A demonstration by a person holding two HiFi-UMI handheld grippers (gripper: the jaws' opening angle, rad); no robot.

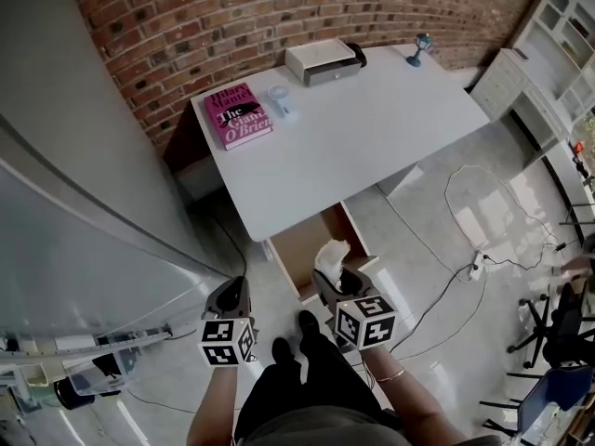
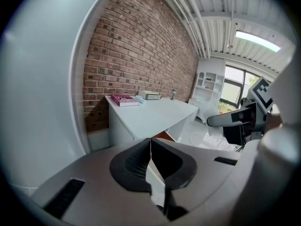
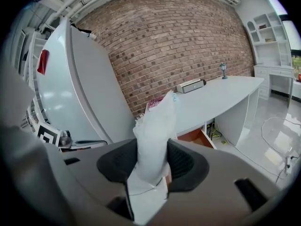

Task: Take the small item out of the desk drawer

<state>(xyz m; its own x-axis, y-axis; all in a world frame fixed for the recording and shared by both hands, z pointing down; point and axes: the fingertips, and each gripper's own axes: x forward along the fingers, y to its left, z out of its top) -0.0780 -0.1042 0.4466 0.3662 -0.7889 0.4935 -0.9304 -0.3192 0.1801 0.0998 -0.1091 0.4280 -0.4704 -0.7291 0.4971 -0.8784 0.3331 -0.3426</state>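
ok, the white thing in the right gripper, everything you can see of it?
Soft white packet, seemingly thin plastic, crumpled on top, with a seam low down. It stands upright in the right gripper, pinched on both sides and held in the air by the open drawer. Nothing else touches it.

a white desk (image 1: 372, 128) stands against the brick wall. on its far left corner lies a pink book (image 1: 238, 115), with a small clear object (image 1: 282, 100) just beside it. a white box (image 1: 321, 61) sits at the back edge, and a small blue ornament (image 1: 420, 50) stands upright at the far right corner. a wooden drawer (image 1: 299, 247) hangs open under the near edge. on the pale floor (image 1: 409, 249), a looped white cable (image 1: 447, 190) runs to a power strip (image 1: 477, 266).
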